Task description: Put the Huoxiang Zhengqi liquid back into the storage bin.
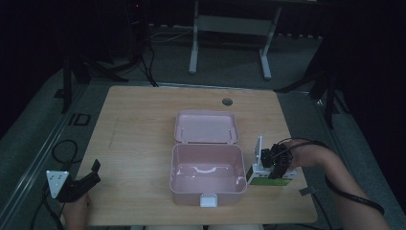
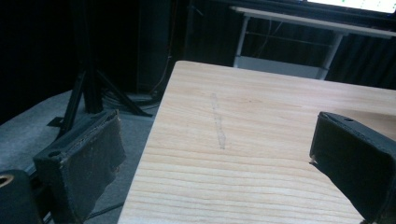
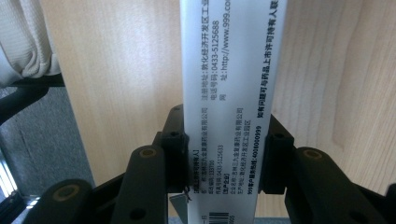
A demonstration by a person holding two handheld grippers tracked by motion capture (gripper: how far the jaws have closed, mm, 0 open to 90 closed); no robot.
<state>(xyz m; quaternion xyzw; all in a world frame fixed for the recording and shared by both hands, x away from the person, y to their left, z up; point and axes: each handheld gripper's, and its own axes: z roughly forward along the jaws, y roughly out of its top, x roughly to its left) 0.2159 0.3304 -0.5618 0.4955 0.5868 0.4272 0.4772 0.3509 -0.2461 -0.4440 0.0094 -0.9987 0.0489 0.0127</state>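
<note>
Right gripper (image 1: 276, 165) jaws clamped on the white box (image 3: 232, 93), at 3 o'clock beside the open pink case (image 1: 207, 175). Keep squeezing; lift straight, clear of the rim. Left gripper (image 1: 85, 179) jaws apart, at 8 o'clock on the desk (image 1: 143, 120).

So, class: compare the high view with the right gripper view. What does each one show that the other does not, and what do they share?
High view alone: the open pink lunch box, its lid laid back, and the left hand-held gripper open near the table's left edge.

Right gripper view alone: the printed text and barcode on the carton's white face, readable close up.

Both: the right hand-held gripper shut on the medicine carton, over the wooden table.
</note>
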